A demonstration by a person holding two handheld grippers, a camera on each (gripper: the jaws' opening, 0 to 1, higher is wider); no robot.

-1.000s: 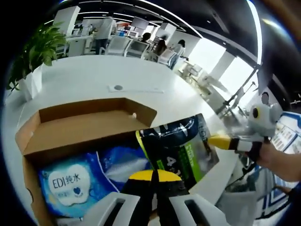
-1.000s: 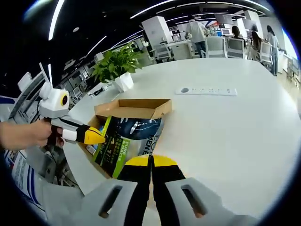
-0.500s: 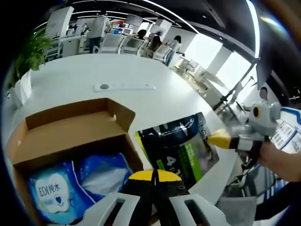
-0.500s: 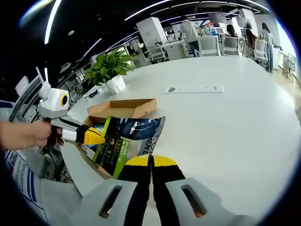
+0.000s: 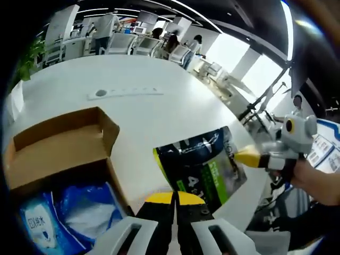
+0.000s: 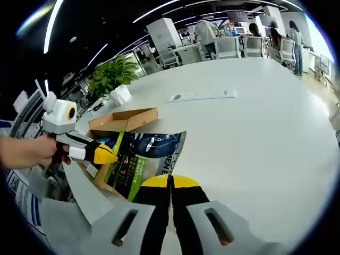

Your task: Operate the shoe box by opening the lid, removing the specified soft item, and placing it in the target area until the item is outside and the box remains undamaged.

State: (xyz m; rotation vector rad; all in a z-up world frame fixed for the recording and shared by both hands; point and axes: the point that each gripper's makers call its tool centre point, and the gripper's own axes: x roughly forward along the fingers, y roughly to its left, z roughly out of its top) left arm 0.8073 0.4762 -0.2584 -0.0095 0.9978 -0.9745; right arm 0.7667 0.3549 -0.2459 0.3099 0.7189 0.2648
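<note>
A dark blue and green soft pack (image 5: pixel 204 164) hangs stretched between both grippers above the white table (image 5: pixel 159 114). My left gripper (image 5: pixel 174 197) is shut on its near edge. My right gripper (image 5: pixel 245 158), held by a hand, is shut on its far edge. In the right gripper view the same pack (image 6: pixel 146 154) sits between my right gripper (image 6: pixel 171 181) and my left gripper (image 6: pixel 109 154). The cardboard shoe box (image 5: pixel 58 141) stands open at the left with its lid flap up, and blue wipe packs (image 5: pixel 37 231) lie inside. The box (image 6: pixel 125 118) lies behind the pack.
A white power strip (image 5: pixel 125 93) (image 6: pixel 202 96) lies on the table beyond the box. A potted plant (image 6: pixel 112 77) stands near the table's far edge. Office chairs and people (image 6: pixel 212 37) are in the background. Bare table (image 6: pixel 255 133) stretches to the right.
Both grippers have carried the pack sideways, from above the box to over bare table beside it. The box now sits further left in both views.
</note>
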